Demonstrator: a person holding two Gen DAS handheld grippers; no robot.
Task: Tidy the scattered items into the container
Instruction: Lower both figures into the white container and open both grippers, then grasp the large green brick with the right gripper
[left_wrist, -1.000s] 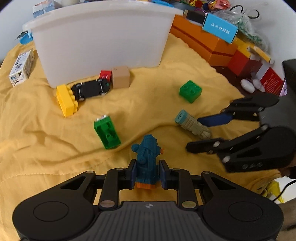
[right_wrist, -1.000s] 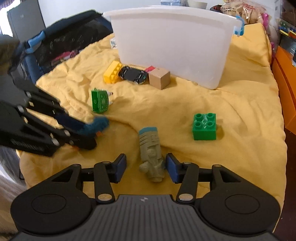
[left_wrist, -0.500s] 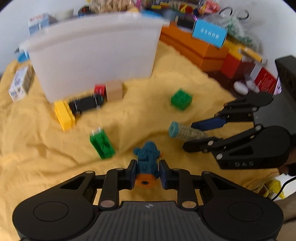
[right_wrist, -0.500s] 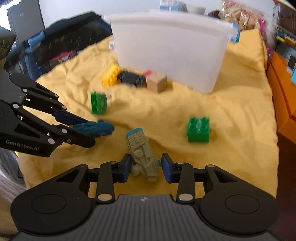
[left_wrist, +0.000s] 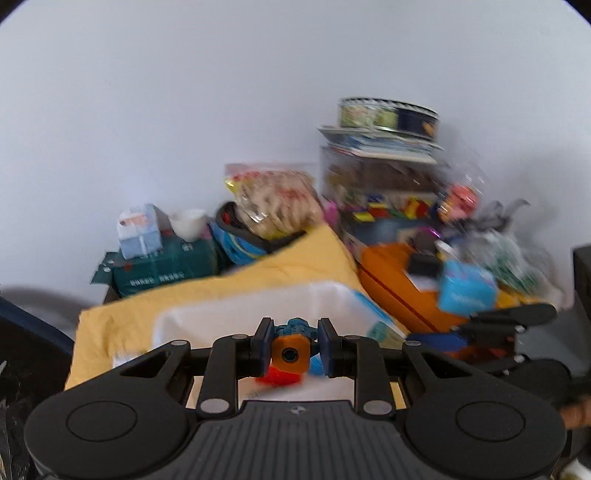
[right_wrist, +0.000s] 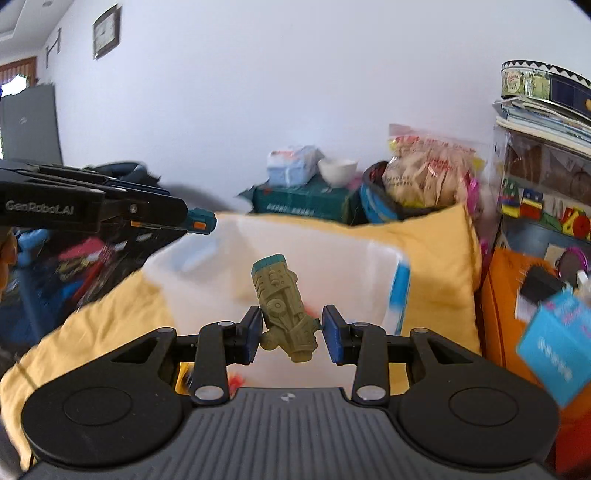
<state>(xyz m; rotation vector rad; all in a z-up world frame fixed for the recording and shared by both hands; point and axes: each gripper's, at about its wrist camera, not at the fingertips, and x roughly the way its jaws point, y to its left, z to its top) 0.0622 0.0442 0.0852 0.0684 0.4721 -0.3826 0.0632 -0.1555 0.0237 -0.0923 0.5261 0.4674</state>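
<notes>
My left gripper (left_wrist: 291, 347) is shut on a blue toy figure with an orange base (left_wrist: 290, 352), held in the air above the white plastic container (left_wrist: 236, 317). It also shows from the side in the right wrist view (right_wrist: 199, 223), over the container's left rim. My right gripper (right_wrist: 291, 332) is shut on a grey-green toy figure with a teal cap (right_wrist: 282, 302), held above the container (right_wrist: 332, 266). Red and blue items (left_wrist: 280, 376) lie blurred inside the container. The right gripper's fingers (left_wrist: 509, 325) show at the right of the left wrist view.
The container sits on a yellow cloth (right_wrist: 436, 266). Behind it are a green box (right_wrist: 306, 203), a white bowl (right_wrist: 338, 170), a snack bag (right_wrist: 424, 173) and a round tin (right_wrist: 543, 85) on stacked boxes. An orange box (left_wrist: 391, 280) and a blue carton (right_wrist: 554, 350) stand at the right.
Both grippers have lifted their toys off the yellow cloth and carried them up and forward over the white container. The views now tilt up toward the wall.
</notes>
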